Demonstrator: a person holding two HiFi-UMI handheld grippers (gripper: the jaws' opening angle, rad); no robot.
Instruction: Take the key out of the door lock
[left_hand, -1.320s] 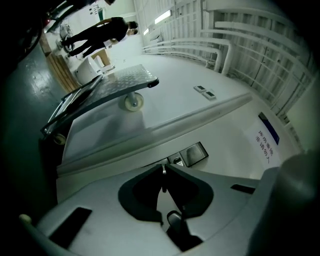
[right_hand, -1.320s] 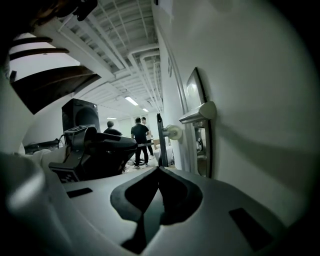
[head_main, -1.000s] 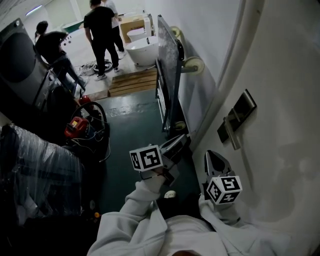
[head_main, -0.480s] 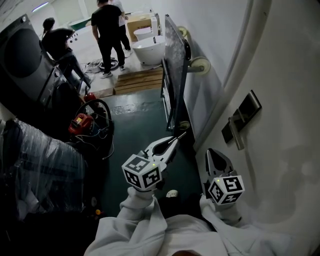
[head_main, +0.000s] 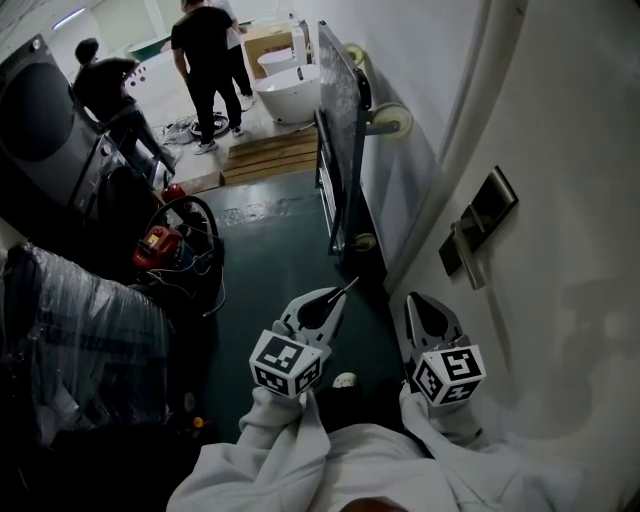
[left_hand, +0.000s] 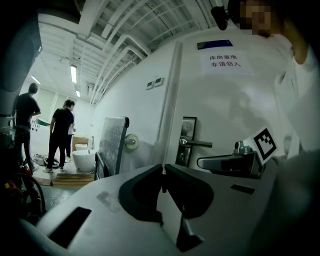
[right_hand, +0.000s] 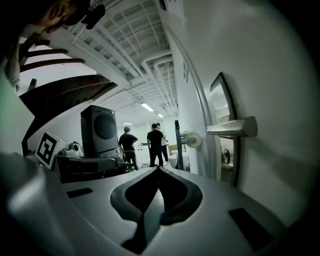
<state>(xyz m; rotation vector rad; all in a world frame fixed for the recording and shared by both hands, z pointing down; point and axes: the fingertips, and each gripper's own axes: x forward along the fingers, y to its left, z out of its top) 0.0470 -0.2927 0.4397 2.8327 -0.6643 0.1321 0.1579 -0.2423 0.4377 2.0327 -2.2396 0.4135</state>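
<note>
Storeroom door, door lock near its edge, keyhole seemingly empty. Key: pinched in nearly closed left gripper, clear of door. Right gripper: closed, empty. Extraction apparently done.

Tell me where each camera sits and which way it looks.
Head view: on the person's head, facing steeply down at the left gripper, right gripper, white sleeves, floor.
Left gripper view: on that gripper, facing the door handle past its own jaws; right gripper shows.
Right gripper view: on that gripper, facing along the door; own jaws, left gripper show.
Both gripper views share the door handle.
</note>
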